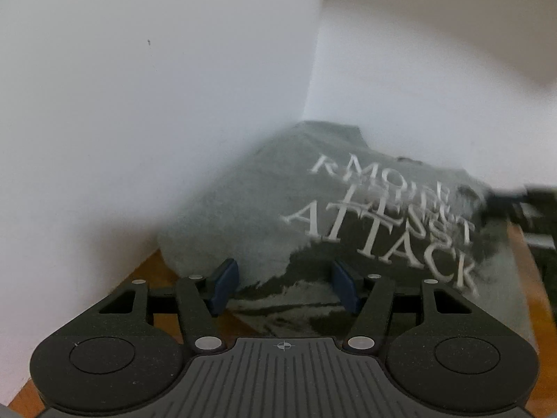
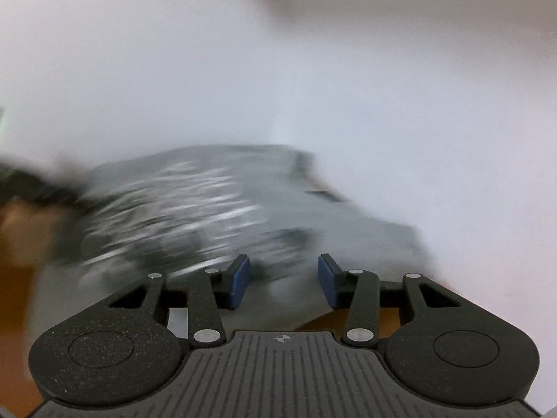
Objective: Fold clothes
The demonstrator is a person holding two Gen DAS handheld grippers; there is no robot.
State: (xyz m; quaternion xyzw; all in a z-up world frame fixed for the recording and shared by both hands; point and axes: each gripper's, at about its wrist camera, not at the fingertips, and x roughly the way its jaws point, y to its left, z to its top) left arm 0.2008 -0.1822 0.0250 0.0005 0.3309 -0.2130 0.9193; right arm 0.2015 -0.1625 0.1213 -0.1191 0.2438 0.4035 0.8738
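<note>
A grey T-shirt (image 1: 313,209) with white lettering and a dark print lies folded on a wooden table (image 1: 146,271), pushed into a corner of white walls. My left gripper (image 1: 285,287) is open just over the shirt's near edge, its blue pads (image 1: 226,284) apart with nothing pinched between them. In the right wrist view the same shirt (image 2: 209,209) is smeared by motion blur. My right gripper (image 2: 283,278) is open in front of the shirt's near edge, and no cloth shows between its pads. A dark blurred shape (image 1: 522,205) at the shirt's right side looks like the other gripper.
White walls (image 1: 139,104) meet in a corner (image 1: 313,69) right behind the shirt. Bare wood (image 2: 17,278) shows at the left in the right wrist view and in a narrow strip (image 1: 522,261) to the right of the shirt.
</note>
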